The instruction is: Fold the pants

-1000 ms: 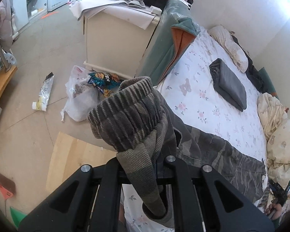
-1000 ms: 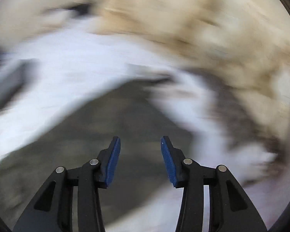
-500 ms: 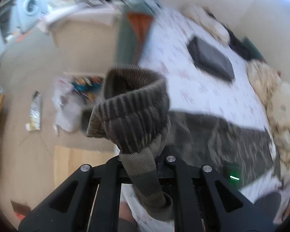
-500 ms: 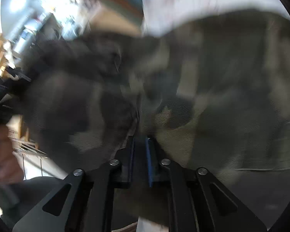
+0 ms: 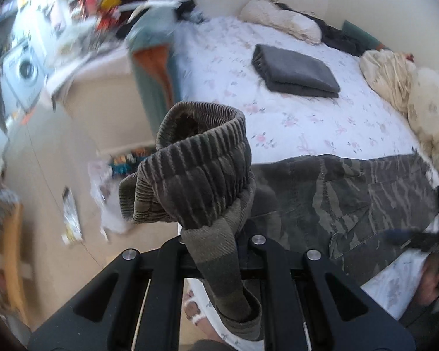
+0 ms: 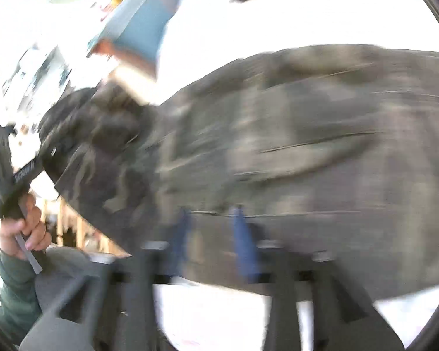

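Here, the camouflage pants [image 5: 351, 204] are seen spread across the near part of the bed [image 5: 292, 117], while their ribbed cuff [image 5: 196, 169] is lifted off the mattress edge and bunched up in front of the left gripper [image 5: 219, 251]. The left gripper is pressed together on that cuff: the knit fabric is pinched between the black fingers, rises above them in a rolled tube, and hangs down below them in a short tail. In the right wrist view the right gripper [image 6: 213, 234] is held low over the flat body of the pants, just beside their near edge; its jaws are opening, the blue pads [image 6: 243, 239] are apart, and cloth is seen behind and between them, though heavy blur leaves it unclear whether the pads touch it.

No brand, label or writing can be read; the packets on the floor [image 5: 70, 219] and the washing machine [image 5: 23, 70] are too smeared for any lettering to be made out.

The left gripper is pointed steeply downward toward the bedside. In the right wrist view its handle is gripped by the left hand [image 6: 23, 228], fingers curled around it, with a dark green sleeve [image 6: 11, 286] below. A folded grey garment [image 5: 295, 73] is laid further up the bed, well apart from the pants
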Available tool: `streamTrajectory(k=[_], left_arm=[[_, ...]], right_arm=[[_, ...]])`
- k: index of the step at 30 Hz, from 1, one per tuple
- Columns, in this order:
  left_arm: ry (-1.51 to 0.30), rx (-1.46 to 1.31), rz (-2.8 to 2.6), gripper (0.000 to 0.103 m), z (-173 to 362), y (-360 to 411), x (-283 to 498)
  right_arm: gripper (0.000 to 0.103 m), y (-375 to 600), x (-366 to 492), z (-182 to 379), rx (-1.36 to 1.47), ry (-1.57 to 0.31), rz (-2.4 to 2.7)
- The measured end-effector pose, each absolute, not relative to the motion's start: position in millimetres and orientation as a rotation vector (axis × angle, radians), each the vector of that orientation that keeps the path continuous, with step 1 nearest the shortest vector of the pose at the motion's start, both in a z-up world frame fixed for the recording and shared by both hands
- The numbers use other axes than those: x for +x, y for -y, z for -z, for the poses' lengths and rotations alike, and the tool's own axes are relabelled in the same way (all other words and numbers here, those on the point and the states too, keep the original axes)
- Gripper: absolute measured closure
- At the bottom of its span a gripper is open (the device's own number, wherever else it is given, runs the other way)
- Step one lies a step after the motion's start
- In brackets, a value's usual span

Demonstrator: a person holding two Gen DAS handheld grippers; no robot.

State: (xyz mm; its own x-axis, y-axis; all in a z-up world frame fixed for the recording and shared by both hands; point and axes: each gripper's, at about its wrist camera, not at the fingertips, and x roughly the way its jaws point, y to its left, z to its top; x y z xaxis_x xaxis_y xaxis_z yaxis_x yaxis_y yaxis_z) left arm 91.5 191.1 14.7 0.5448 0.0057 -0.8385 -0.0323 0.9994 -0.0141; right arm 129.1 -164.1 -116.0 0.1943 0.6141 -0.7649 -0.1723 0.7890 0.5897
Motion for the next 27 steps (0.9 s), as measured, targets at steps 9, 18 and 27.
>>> streamTrajectory(k=[9,18,27], left_arm=[[-0.975,0.295,0.112,0.094,9,14,79],[-1.227,0.412,0.208,0.077,110,67,56],[-1.094,0.003,0.129,0.005,27,-55,51]], right_arm=[[0.033,340,119,85,0.597,-1.032,-0.364],[0.032,369,126,116,0.804,-1.068,-0.346],[0.030,317,135,115,0.640,-1.177,-0.532]])
